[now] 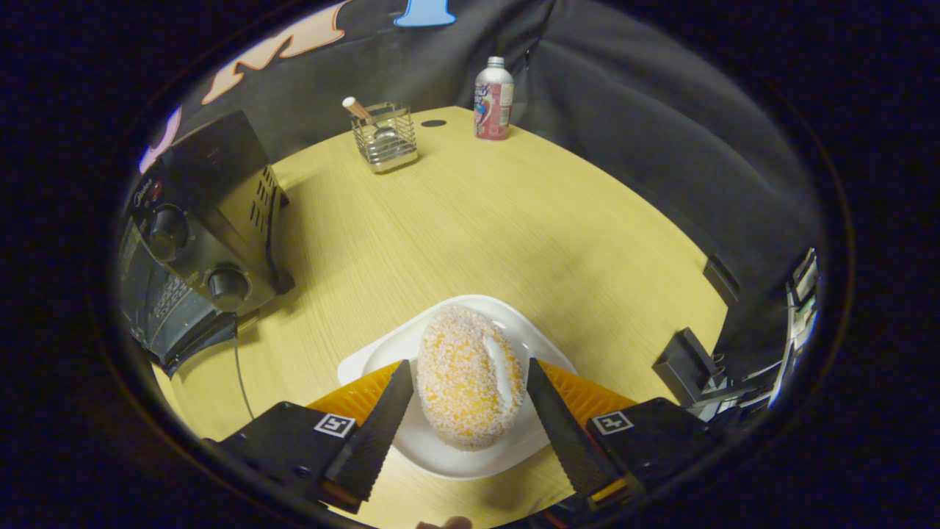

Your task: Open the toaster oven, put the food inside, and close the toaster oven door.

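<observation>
Gripper view of a light wooden tabletop (514,220) inside the booth. The tool (470,367) hovers low over a white plate (448,455) that rests on the tabletop's near part. On the plate lies the food, an oval bun (466,382) coated in pale crumbs, with a strip of white cream showing along its right side. The bun sits between the tool's two fingers (382,419); the left finger lies close against the bun's left flank and the right finger stands just beside its right flank, with a narrow gap visible there. The tool is therefore spread around the bun and not pressing on it from both sides.

To the left of the plate, near the tabletop's edge, stands the dark toaster oven (198,228), seen from its right end, with two round knobs (228,286) one above the other on its front panel. Its door (176,330) appears swung down at the front, though the view of it is partial. At the tabletop's far side stand a wire-mesh holder (384,139) containing a utensil, and, well to its right, a capped bottle (493,99) with a printed label.
</observation>
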The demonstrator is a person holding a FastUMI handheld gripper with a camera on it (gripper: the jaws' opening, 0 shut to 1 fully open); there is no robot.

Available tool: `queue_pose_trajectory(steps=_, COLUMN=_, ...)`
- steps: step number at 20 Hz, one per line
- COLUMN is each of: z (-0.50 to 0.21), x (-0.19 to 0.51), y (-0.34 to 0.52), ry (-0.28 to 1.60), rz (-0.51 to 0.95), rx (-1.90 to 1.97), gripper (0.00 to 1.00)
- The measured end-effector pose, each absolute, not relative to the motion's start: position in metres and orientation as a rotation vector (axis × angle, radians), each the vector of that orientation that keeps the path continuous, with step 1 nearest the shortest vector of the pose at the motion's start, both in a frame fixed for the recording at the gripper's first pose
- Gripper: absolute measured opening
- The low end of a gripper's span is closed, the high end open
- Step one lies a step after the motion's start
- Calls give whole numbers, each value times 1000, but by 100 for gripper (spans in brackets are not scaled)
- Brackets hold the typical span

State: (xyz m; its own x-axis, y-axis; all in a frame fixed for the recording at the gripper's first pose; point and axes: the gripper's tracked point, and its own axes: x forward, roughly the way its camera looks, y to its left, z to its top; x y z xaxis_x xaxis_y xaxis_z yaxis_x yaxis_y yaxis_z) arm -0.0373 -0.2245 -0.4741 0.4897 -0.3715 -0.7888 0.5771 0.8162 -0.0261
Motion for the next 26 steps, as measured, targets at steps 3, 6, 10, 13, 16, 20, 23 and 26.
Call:
queue_pose_trajectory(steps=3, z=-475, x=-34, y=-224, ry=875, rz=-587, rx=292, gripper=99)
queue_pose_trajectory(steps=6, z=-477, x=-32, y=-227, ry=867, rz=-593, rx=326, gripper=90)
queue_pose_trajectory(steps=10, z=-474, x=-27, y=-227, ry=843, rz=-582, rx=382, gripper=77)
queue_pose_trajectory(steps=13, z=-453, x=-16, y=-222, ry=749, rz=-589, rx=469, gripper=67)
queue_pose_trajectory(steps=16, z=-423, x=-4, y=-210, ry=625, rz=-586, rx=577, gripper=67)
queue_pose_trajectory(steps=20, z=-384, x=6, y=-181, ry=485, rz=-541, rx=741, gripper=67)
queue_pose_trajectory(steps=23, z=-365, x=9, y=-152, ry=424, rz=-494, rx=849, gripper=66)
queue_pose_trajectory(steps=26, z=-359, x=7, y=-116, ry=403, rz=-446, rx=930, gripper=66)
